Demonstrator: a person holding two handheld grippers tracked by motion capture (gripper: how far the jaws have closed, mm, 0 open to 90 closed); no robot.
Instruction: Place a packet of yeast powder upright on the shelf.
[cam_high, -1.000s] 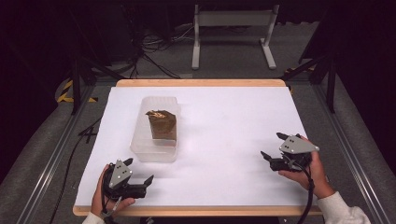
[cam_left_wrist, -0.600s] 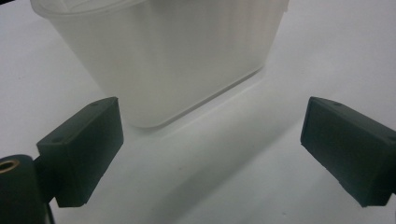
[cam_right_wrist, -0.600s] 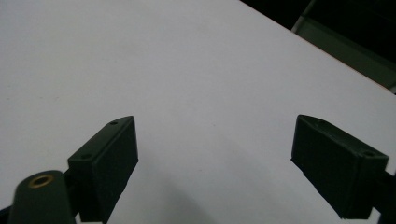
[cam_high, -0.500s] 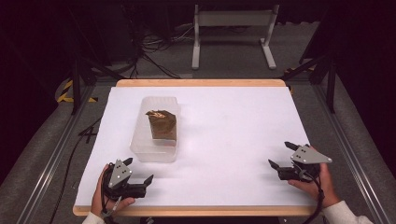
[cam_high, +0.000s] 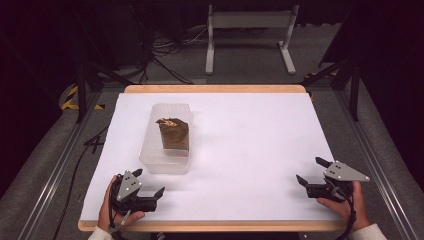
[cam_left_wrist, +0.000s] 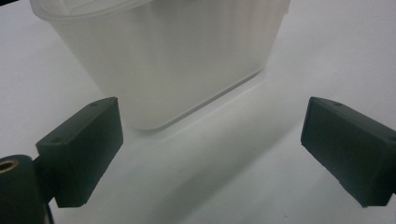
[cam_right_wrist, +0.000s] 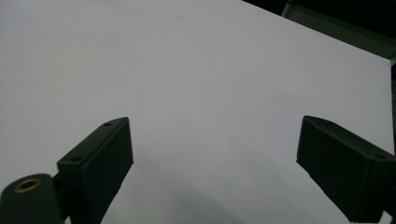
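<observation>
A clear tub (cam_high: 166, 145) holding a brown packet (cam_high: 173, 133) stands left of centre on the white bench (cam_high: 250, 150), just ahead of the left gripper (cam_high: 149, 182); the right gripper (cam_high: 311, 171), jaws just widened, rests well apart; both grippers' jaws gape empty

Right gripper (cam_high: 311, 172) now sits lower and nearer the table's (cam_high: 250, 135) front right corner than a second ago, when it was held farther up the right edge. Its jaws have just been opening and stand wide apart, nothing between them. The hand behind it has drawn back toward the near edge.
</observation>
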